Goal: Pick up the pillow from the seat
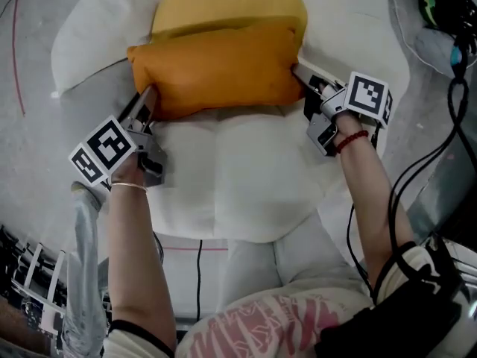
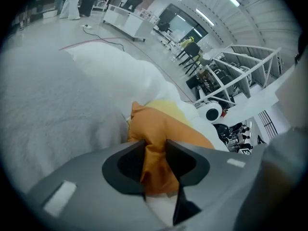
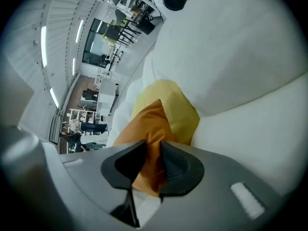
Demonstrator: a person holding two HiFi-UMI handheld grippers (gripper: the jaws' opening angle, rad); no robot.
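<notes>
**Two thin pinches on one floppy pillow: where this could slip**

Starting nearest the person, the white seat point(image 1: 238, 177) bulges out in front of the orange pillow point(image 1: 216, 69). It looks soft and squashy, so the pillow probably sits in a dip rather than on a flat base.

At the pillow's left end, the left gripper point(image 1: 147, 101) has its jaws clamped on a bunched fold of orange cover. At the pillow's right end, the right gripper point(image 1: 304, 80) pinches a corner fold the same way. Both gripper views show only fabric between the pads, no stuffing.

That's my main worry. With so little cloth in each bite, the filling's weight could drag the cover out of a pinch on the way up, and my guess is the narrower-looking right bite goes first. If one hand rises faster, the pillow will tip and swing from the other corner.

Right behind the pillow, touching it, is a yellow cushion point(image 1: 227, 6). Pulling straight up past it could snag it or drag it along. I can't tell whether the pillow has cleared the seat yet.
</notes>
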